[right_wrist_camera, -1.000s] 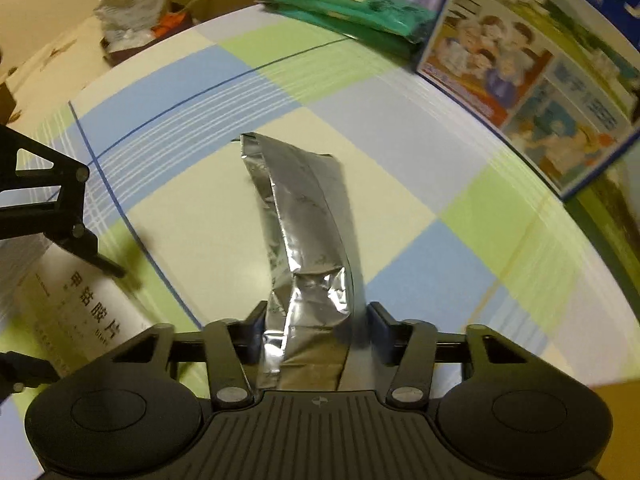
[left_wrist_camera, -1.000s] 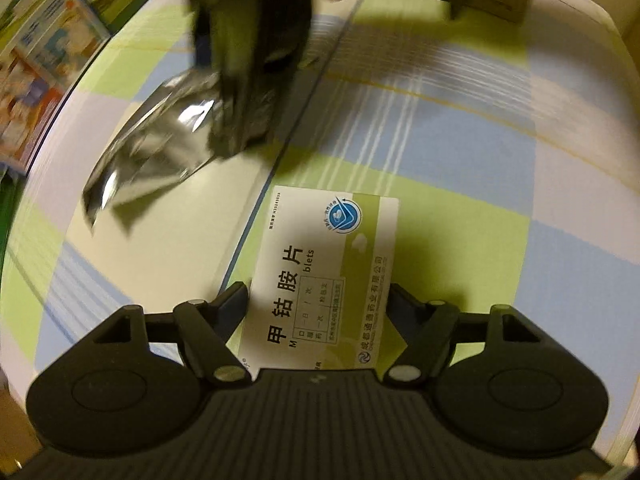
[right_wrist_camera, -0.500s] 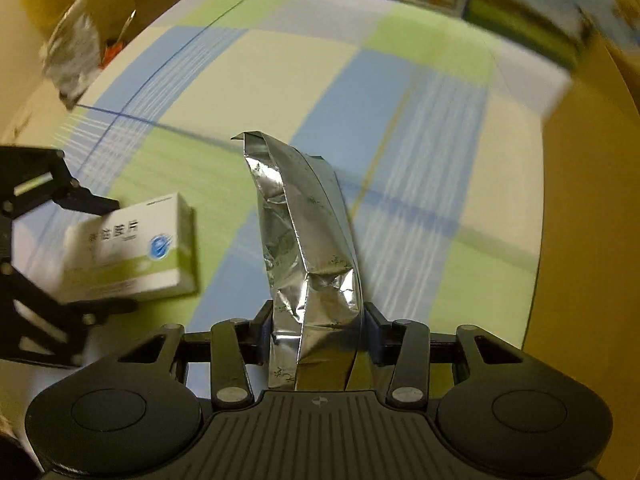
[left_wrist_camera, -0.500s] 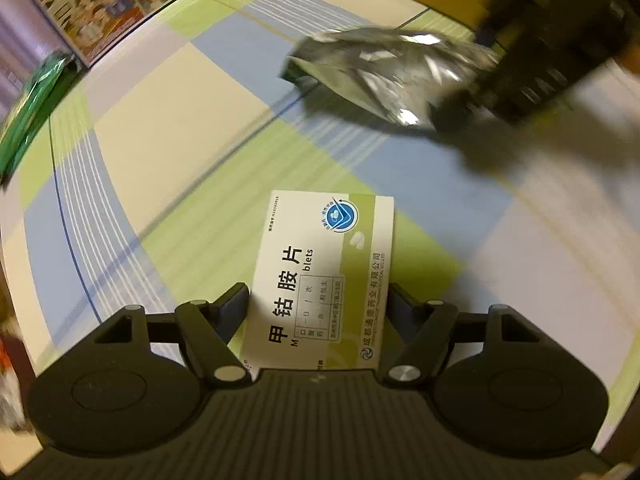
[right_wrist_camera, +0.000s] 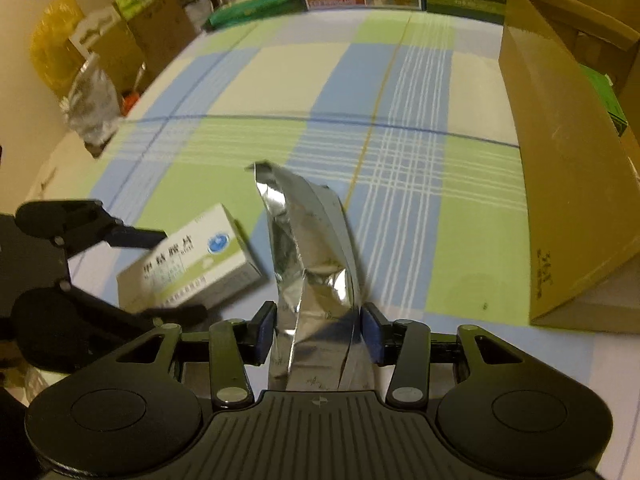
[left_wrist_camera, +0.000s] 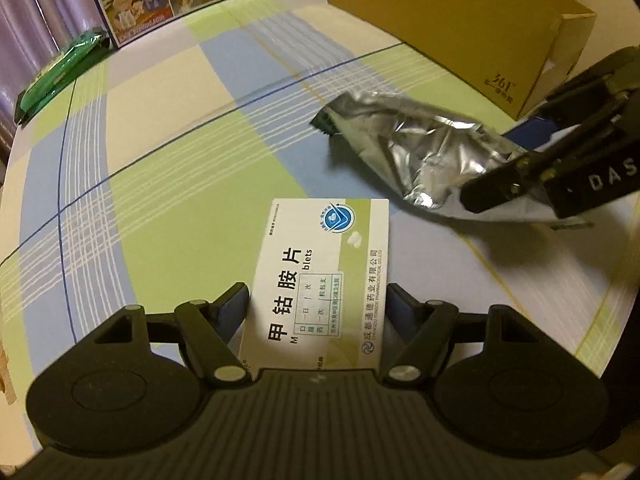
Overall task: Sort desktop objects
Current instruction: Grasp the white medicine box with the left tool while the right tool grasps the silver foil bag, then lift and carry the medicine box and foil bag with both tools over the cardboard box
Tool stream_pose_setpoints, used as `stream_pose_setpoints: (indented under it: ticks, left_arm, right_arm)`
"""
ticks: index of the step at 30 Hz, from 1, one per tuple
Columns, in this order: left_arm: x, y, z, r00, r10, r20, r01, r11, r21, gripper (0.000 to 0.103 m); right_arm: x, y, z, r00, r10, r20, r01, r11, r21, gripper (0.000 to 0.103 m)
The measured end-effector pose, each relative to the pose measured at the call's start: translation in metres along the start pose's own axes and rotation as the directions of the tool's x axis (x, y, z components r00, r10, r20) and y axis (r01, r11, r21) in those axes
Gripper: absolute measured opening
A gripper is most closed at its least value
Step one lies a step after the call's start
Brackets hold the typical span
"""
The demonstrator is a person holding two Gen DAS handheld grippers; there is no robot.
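Crinkled glossy foil pouch, matt cardboard medicine box, woven checked tablecloth

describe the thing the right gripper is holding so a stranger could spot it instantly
Start at the tall brown cardboard box on the checked tablecloth. Left of it, the right gripper clamps a crinkled foil pouch. It is shiny silver and unprinted, unlike the white-and-green medicine box beside it.

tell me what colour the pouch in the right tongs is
Shiny crinkled silver foil pouch; clearest in the left wrist view.

Medicine box left of foil pouch above the tablecloth, cardboard box behind pouch
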State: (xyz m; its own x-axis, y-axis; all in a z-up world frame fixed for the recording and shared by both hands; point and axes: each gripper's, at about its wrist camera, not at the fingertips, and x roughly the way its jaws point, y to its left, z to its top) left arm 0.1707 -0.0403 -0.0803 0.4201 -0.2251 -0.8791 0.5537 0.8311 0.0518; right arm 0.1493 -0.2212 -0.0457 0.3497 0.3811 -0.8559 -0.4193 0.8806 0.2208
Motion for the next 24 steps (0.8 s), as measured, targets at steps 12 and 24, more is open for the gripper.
stream_pose_setpoints:
  ticks: [12, 24]
  left_arm:
    - [0.008, 0.003, -0.008, 0.998, -0.041, 0.042, 0.040, 0.999, 0.033, 0.070]
    - [0.014, 0.005, -0.004, 0.998, -0.051, 0.028, 0.051, 0.999, -0.002, 0.070]
  right_arm:
    - [0.022, -0.010, 0.003, 0.999, 0.031, -0.017, -0.032, 0.999, -0.017, 0.077]
    - [0.047, 0.020, 0.003, 0.994, -0.078, -0.077, 0.059, 0.973, -0.221, 0.071]
